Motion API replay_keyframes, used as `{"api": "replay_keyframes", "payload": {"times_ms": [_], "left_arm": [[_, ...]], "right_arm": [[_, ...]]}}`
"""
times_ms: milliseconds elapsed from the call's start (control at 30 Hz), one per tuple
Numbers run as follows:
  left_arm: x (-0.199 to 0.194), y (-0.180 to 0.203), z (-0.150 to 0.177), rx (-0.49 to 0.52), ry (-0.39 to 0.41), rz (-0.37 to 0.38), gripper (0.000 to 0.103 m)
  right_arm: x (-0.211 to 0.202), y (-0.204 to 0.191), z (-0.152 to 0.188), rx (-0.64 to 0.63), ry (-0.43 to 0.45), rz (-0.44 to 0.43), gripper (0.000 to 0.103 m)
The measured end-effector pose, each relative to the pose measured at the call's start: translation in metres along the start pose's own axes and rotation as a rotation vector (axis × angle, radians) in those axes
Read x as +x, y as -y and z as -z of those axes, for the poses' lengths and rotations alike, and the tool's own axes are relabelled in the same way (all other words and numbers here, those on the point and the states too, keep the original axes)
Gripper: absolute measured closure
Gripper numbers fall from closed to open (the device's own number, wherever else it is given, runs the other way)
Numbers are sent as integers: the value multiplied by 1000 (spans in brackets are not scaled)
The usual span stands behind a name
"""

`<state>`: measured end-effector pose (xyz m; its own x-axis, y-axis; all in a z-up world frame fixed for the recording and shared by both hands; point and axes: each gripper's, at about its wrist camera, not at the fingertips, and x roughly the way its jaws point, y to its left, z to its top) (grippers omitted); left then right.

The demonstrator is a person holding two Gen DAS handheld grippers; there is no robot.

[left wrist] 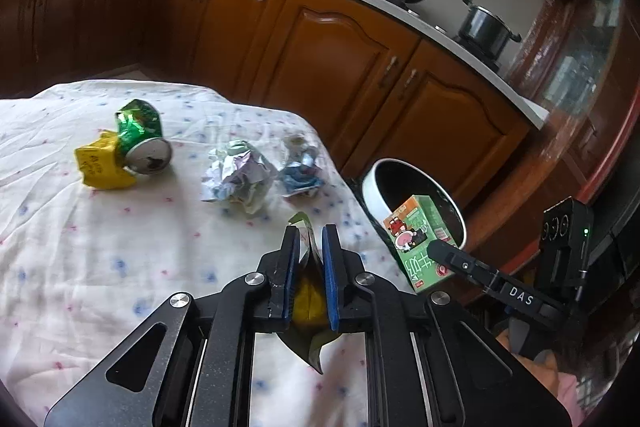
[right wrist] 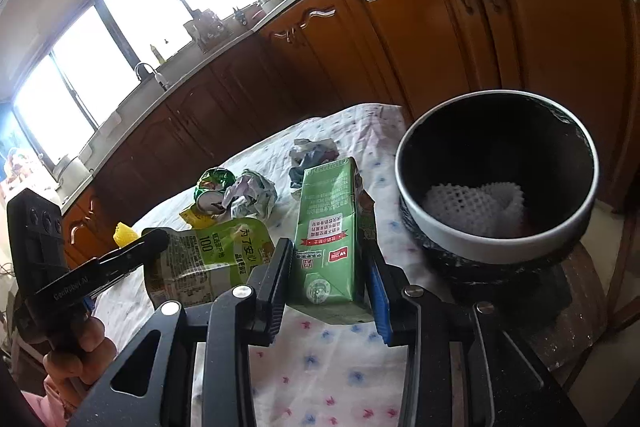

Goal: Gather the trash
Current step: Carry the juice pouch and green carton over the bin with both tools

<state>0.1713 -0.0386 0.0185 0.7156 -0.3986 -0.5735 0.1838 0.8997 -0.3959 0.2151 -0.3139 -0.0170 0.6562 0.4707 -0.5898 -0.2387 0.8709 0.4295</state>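
A: On the floral tablecloth [left wrist: 80, 247], what is lying?

B: One crushed green can [left wrist: 140, 139], one yellow wrapper [left wrist: 98, 167], two paper wads [left wrist: 236, 175].

A: Grippers?

B: Left gripper [left wrist: 310, 255] is pinching one pouch [right wrist: 200, 259]; right gripper [right wrist: 330, 267] is clamping one green carton [right wrist: 328, 227] beside the bin [right wrist: 496, 243]. Wooden kitchen cabinets [left wrist: 320, 47] are standing behind.

Both wrist views look closely over the bench [left wrist: 100, 267]; each shows the bin [right wrist: 496, 243] and cabinets [left wrist: 340, 67] beyond.

Bright daylight came from the windows [right wrist: 76, 95], which glared white. The cabinets [left wrist: 248, 39] looked dark and shady. Both pictures bent round at the edges, with black, blurry corners
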Motion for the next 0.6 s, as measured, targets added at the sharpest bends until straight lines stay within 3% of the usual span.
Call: {"api": "replay_keyframes", "payload": {"times_ms": [167,367,533,600], "left_arm": [[11,9,6,32,-44,-3,92],[33,11,36,83,-177,-52,92],[51,6,46,79,-238,-73,79],[50,6,46,83,-220,-56,86]], "right_arm": [[-1,5,7,16,-9,-8,67],[-1,11,13,36,-19,-18,67],[-5,14,14,41,-14,-16,67],[-7,17,14,47,-9,-14,67]]}}
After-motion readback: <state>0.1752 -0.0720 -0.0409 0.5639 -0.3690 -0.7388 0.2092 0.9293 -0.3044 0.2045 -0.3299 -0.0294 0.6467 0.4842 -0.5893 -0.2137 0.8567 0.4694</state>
